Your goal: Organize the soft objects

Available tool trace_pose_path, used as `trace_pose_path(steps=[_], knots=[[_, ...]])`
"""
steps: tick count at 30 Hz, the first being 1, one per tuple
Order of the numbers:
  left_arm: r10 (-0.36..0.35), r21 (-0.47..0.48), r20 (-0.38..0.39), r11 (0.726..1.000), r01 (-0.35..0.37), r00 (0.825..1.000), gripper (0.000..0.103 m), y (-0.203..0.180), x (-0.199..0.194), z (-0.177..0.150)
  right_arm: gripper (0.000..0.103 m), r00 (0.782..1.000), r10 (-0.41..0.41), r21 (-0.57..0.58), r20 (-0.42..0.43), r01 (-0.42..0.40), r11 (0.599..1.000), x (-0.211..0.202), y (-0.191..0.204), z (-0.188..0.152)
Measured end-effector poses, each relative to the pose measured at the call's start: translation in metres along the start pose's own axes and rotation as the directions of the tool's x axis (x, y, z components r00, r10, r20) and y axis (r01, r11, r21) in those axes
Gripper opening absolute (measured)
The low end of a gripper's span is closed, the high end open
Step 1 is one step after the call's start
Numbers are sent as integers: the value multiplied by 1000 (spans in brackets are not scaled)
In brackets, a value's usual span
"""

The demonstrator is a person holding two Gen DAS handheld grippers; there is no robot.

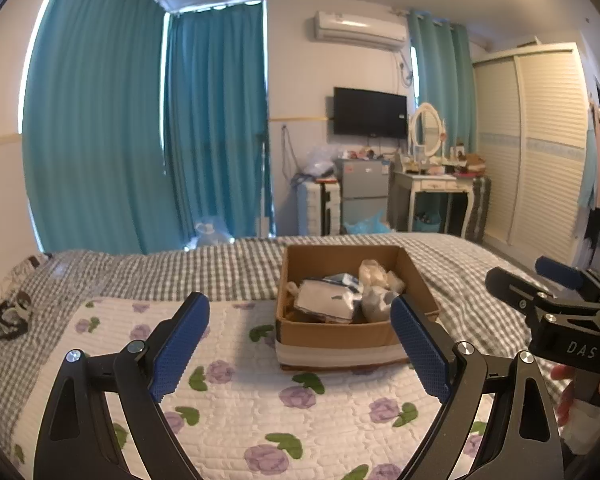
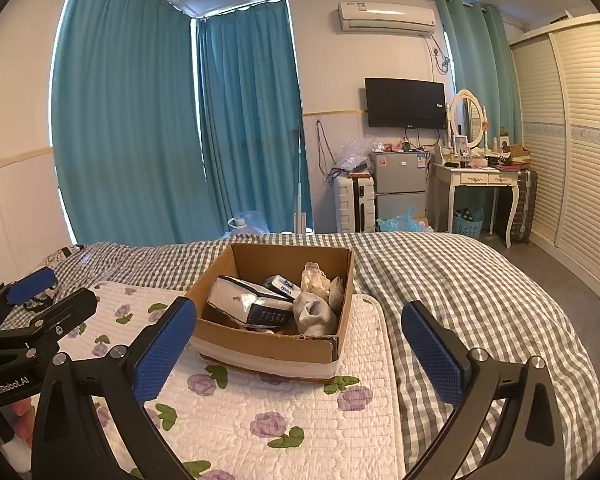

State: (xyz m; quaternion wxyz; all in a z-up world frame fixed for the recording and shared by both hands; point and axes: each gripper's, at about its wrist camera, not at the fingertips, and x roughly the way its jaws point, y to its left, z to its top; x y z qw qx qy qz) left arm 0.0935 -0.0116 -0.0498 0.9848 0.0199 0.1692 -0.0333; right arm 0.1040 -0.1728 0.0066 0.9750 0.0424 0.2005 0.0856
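Note:
An open cardboard box [image 1: 340, 338] [image 2: 268, 346] stands on a white quilted mat with purple flowers [image 1: 236, 404] [image 2: 256, 404] on the bed. Inside lie a white pouch [image 1: 326, 300] [image 2: 236, 300], a grey cloth bundle [image 2: 314, 314], a cream soft item [image 1: 374, 272] [image 2: 316, 276] and a blue-white packet [image 2: 282, 284]. A crumpled black-and-white cloth [image 1: 12, 316] lies on the sheet at the far left. My left gripper [image 1: 300, 303] [image 2: 60, 290] hovers open before the box, holding nothing. To its right, my right gripper [image 2: 298, 306] [image 1: 528, 274] is also open with nothing between its fingers.
The bed has a grey gingham sheet [image 2: 460, 280] and drops off to the floor on the right. Teal curtains [image 2: 140, 120] hang behind. Beyond the bed's foot stand a suitcase [image 2: 354, 204], a small fridge [image 2: 398, 184], a dressing table [image 2: 480, 184] and a wardrobe [image 2: 572, 140].

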Motion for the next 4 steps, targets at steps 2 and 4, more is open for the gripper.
trace_pose_path(steps=[2, 4], knots=[[-2, 3, -2, 1000, 2, 1000, 93, -1, 1, 1, 103, 1000, -2, -1, -1, 2, 1000, 0, 0, 0], [2, 7, -3, 1000, -2, 1000, 93, -1, 1, 1, 103, 1000, -1, 0, -4, 1, 1000, 0, 0, 0]])
